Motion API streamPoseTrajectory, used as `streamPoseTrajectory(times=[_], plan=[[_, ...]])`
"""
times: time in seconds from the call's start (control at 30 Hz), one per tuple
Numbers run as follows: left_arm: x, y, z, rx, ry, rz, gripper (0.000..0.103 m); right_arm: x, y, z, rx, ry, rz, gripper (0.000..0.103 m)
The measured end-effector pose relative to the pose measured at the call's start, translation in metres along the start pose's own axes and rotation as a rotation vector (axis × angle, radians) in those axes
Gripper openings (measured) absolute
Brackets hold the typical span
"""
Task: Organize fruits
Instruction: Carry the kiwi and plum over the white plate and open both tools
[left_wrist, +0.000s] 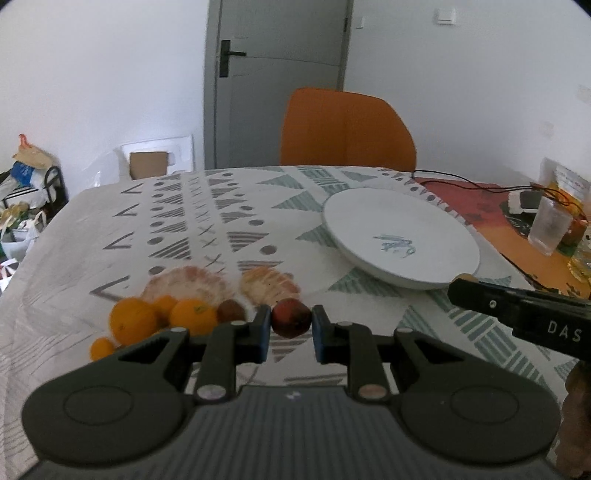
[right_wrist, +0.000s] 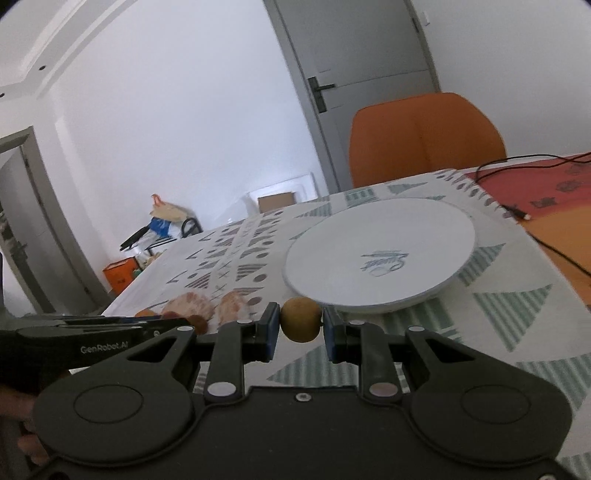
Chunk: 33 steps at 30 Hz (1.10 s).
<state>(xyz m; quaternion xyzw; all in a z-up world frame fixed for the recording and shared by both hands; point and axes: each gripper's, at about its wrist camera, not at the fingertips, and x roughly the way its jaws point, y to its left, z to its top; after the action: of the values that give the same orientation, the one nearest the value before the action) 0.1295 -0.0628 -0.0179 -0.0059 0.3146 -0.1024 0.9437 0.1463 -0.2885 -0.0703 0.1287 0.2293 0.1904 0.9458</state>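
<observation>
Left gripper (left_wrist: 290, 326) fingers clamp a reddish fruit (left_wrist: 291, 318); right gripper (right_wrist: 300, 326) fingers pinch a brown fruit (right_wrist: 301, 319).

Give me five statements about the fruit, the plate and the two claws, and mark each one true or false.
1. The left claw grips a dark red fruit. True.
2. The white plate already holds several oranges. False: nothing lies on it; the oranges sit on the tablecloth.
3. The right claw grips a small yellow-brown fruit. True.
4. The plate is plain white. False: a blue mark sits near its middle.
5. An orange chair stands at the table's far side. True.
</observation>
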Motion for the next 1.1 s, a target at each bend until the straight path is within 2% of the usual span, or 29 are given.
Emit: streamPoseTrajectory(times=[0.57,1.1], plan=[[0.036,-0.039,0.030,0.052,-0.034,-0.109,0.022,0.004,-0.041,0.015,0.029,-0.026,-0.090,0.024],[0.078,-0.057,0.051,0.076,-0.009,-0.147,0.022,0.028,-0.054,0.028,0.043,-0.039,-0.112,0.024]])
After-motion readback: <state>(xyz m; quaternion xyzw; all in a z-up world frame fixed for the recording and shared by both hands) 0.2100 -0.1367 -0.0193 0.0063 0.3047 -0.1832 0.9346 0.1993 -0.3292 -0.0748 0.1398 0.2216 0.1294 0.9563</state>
